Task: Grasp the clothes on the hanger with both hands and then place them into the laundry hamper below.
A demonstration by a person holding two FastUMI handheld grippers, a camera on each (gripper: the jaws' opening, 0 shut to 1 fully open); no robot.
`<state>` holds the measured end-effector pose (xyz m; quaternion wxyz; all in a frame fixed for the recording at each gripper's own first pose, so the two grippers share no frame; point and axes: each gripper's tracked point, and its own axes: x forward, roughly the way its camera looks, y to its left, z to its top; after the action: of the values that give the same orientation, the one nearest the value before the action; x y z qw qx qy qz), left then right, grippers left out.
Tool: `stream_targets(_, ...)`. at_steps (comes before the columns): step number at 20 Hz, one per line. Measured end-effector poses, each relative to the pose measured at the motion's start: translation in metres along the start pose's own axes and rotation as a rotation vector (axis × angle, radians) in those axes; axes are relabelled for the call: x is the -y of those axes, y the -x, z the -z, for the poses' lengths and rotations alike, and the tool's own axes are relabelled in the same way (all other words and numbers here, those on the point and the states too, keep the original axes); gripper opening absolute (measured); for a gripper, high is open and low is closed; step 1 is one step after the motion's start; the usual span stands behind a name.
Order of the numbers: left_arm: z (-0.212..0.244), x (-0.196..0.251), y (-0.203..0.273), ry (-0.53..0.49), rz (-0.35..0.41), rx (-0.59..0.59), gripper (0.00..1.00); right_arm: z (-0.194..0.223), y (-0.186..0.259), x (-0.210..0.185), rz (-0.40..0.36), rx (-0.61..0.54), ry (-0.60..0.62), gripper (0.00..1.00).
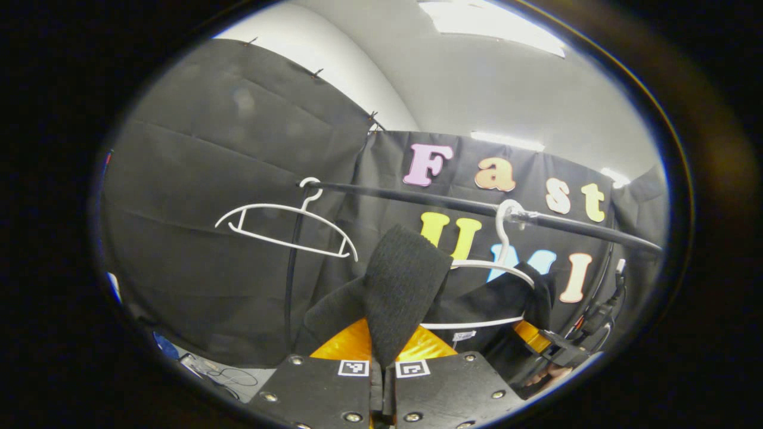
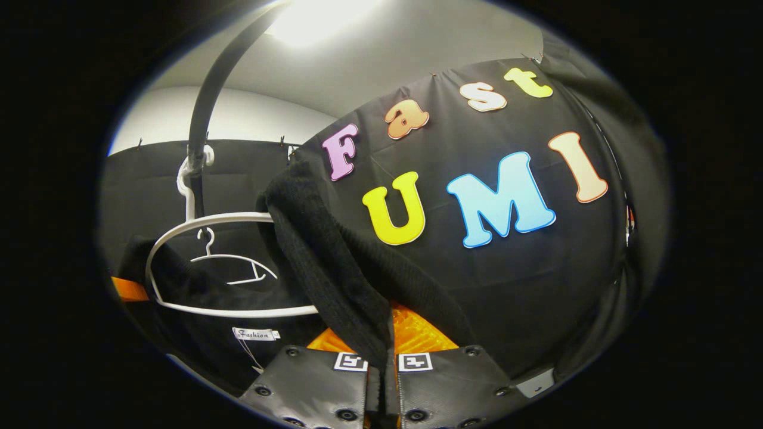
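Sweater time: in the left gripper view, going left to right, an empty white hanger (image 1: 286, 223) hangs off the black rail (image 1: 477, 208) around 10 o'clock, then the black knit sweater (image 1: 399, 292) rises from 6 o'clock toward the middle, pinched in the left gripper (image 1: 382, 372), whose fingers are squeezed nearly together on the fabric. Past that, at about 3 o'clock, a second white hanger (image 1: 495, 280) still carries the rest of the sweater, and down at 4 o'clock the other gripper (image 1: 551, 345) grips the far end, with a bit of a hand (image 1: 551, 375) under it. In the right gripper view, the rail (image 2: 205, 101) curves up at 10 o'clock, the loaded hanger (image 2: 197, 268) sits at 9 o'clock with the empty hanger (image 2: 232, 265) seen through it, and the sweater (image 2: 322, 262) drapes down to 6 o'clock into the right gripper (image 2: 382, 369), clamped tight on the knit.
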<state>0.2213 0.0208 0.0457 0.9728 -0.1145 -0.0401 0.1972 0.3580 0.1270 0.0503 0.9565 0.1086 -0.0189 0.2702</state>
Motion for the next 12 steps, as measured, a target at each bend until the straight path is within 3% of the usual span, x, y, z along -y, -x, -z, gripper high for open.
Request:
stream_targets(3, -0.010, -0.007, 0.002, 0.013, 0.020, 0.015, 0.02, -0.008, 0.000, 0.012, 0.032, 0.028, -0.017, 0.07)
stream_targets(12, -0.037, -0.085, 0.003, 0.024, -0.062, 0.032, 0.02, -0.025, 0.003, 0.023, 0.060, 0.058, -0.025, 0.07)
